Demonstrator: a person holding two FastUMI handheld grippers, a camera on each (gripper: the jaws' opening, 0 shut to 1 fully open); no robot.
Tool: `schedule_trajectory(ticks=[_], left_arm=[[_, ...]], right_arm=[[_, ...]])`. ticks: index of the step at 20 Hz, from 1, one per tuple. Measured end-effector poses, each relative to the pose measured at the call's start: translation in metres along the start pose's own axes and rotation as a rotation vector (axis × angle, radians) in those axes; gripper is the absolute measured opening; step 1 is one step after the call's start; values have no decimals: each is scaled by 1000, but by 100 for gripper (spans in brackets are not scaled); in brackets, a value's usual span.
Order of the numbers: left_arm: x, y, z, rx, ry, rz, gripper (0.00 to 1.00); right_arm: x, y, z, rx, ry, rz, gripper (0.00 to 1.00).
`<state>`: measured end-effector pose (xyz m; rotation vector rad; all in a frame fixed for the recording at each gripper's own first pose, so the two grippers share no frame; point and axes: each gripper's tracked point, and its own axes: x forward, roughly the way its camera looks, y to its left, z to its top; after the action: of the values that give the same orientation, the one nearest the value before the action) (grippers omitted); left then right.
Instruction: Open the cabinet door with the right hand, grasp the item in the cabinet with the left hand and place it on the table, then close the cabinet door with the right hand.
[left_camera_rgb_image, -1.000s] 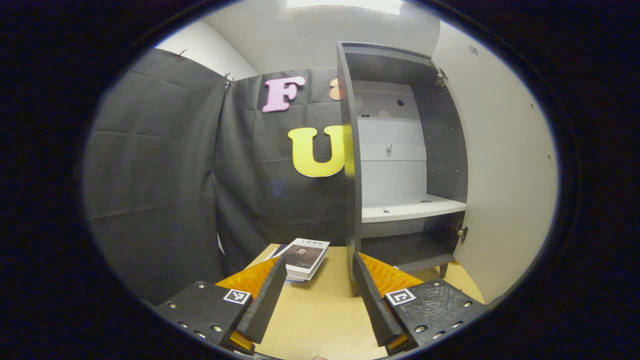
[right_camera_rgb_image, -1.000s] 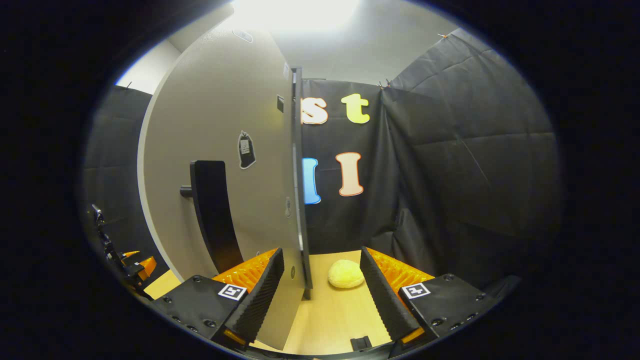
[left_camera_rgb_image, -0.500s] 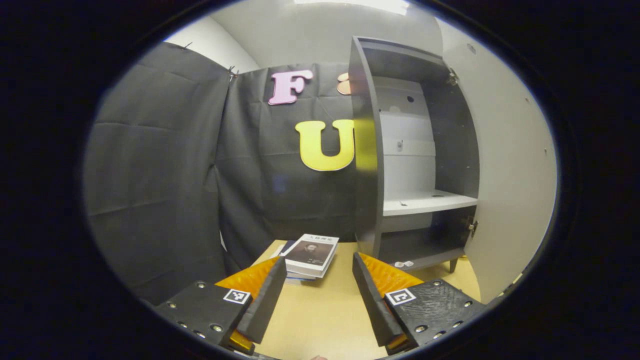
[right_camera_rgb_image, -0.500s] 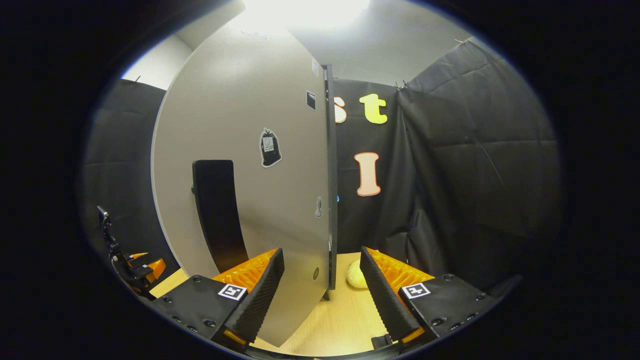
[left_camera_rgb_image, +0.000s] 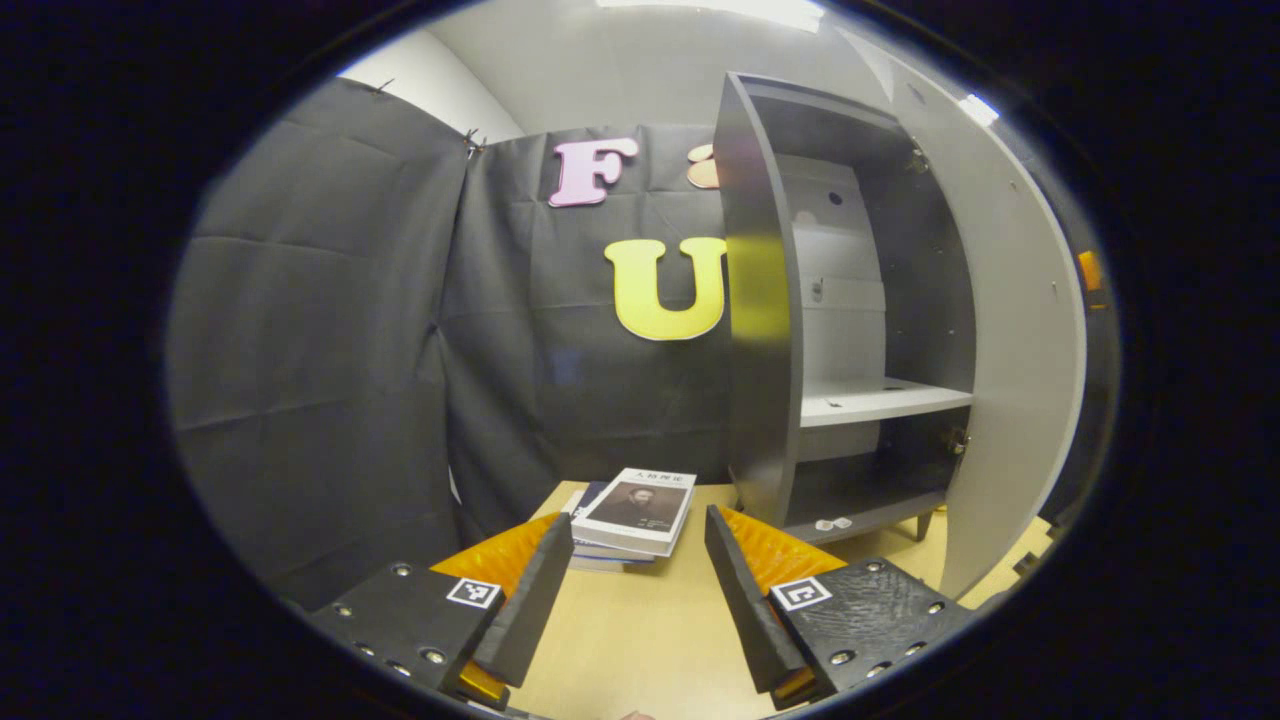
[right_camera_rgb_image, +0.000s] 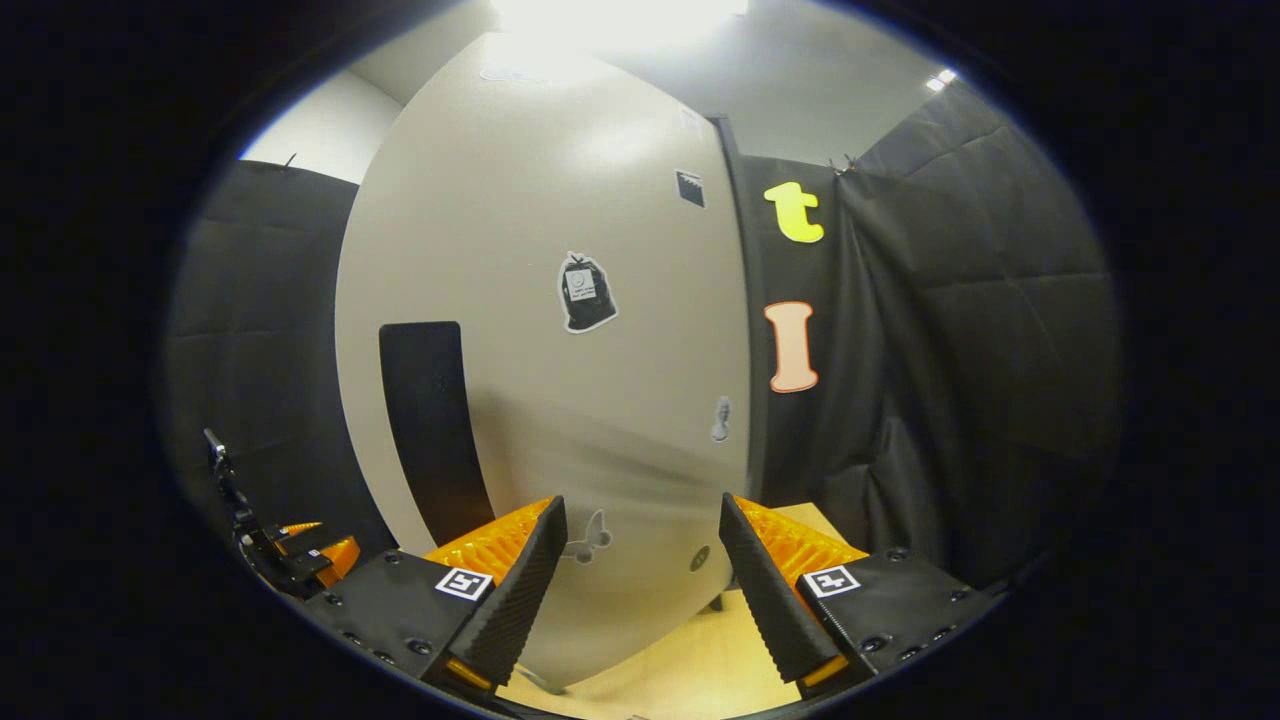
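Note:
The dark grey cabinet stands on the wooden table with its pale door partly swung out on the right. Its white shelf looks bare, and two small bits lie on its floor. A stack of books rests on the table left of the cabinet, just beyond my open left gripper. In the right gripper view the door's outer face with its black handle stands close in front of my open right gripper; whether a finger touches it I cannot tell.
Black cloth walls close in the booth behind and beside the cabinet. The left gripper also appears low at the left of the right gripper view, past the door. A strip of bare table runs under the door's lower edge.
The door has swung toward the cabinet: its edge faced the right gripper a second ago, now its outer face does. It now hides a yellow soft lump on the table. The left gripper turned slightly left.

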<state>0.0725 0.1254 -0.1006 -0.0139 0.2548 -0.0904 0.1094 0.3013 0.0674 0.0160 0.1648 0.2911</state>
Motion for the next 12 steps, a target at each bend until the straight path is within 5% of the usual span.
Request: schedule_trajectory(ticks=[12], left_arm=[[-1,27,3,6,9,38,83]], right_arm=[[54,39,-28,18,7,92,97]])
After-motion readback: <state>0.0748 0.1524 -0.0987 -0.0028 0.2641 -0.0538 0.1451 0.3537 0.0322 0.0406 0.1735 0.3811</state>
